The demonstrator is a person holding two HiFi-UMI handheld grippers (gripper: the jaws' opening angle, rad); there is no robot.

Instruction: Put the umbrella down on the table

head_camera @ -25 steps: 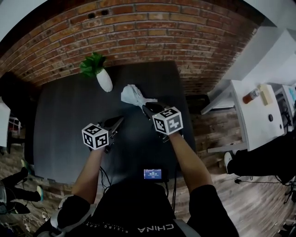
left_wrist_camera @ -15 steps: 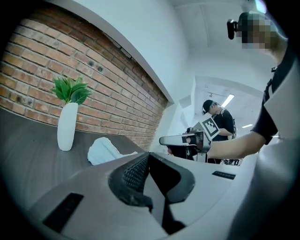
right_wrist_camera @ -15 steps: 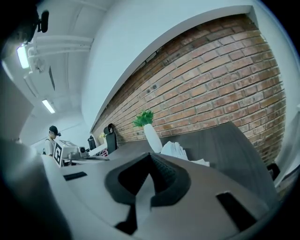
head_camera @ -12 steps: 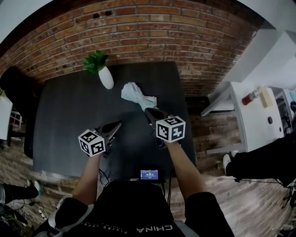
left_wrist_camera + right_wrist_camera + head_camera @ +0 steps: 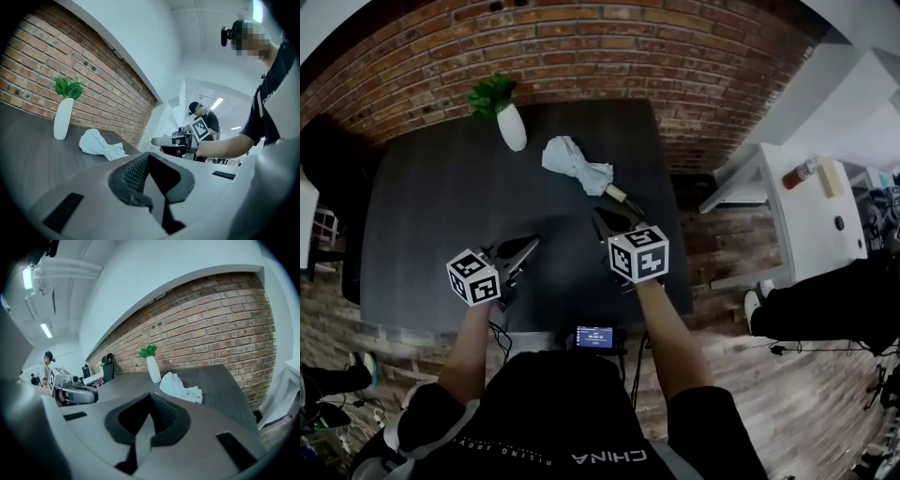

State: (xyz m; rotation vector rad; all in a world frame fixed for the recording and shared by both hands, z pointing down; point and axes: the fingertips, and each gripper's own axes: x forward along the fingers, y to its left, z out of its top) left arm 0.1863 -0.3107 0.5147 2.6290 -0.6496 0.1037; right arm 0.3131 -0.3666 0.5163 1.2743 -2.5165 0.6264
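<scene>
The folded pale umbrella [image 5: 575,166] lies on the dark table [image 5: 431,216] at the back, its wooden handle [image 5: 617,195] pointing toward me. My right gripper [image 5: 598,217] hovers just short of the handle, apart from it, jaws shut on nothing. Farther left and closer to the near edge, my left gripper [image 5: 532,243] is shut and empty too. The left gripper view has the umbrella [image 5: 101,145] ahead on the tabletop beyond the closed jaw tips [image 5: 150,153]. In the right gripper view the umbrella [image 5: 181,387] rests past the closed tips [image 5: 150,394].
A white vase with a green plant [image 5: 510,127] stands behind the umbrella by the brick wall [image 5: 581,56]. A small device with a lit screen [image 5: 593,336] sits at the table's near edge. A white desk [image 5: 806,216] with a bottle is at the right.
Both grippers have drawn back toward the table's near edge. The right one has left the umbrella's handle; the umbrella stays lying where it was.
</scene>
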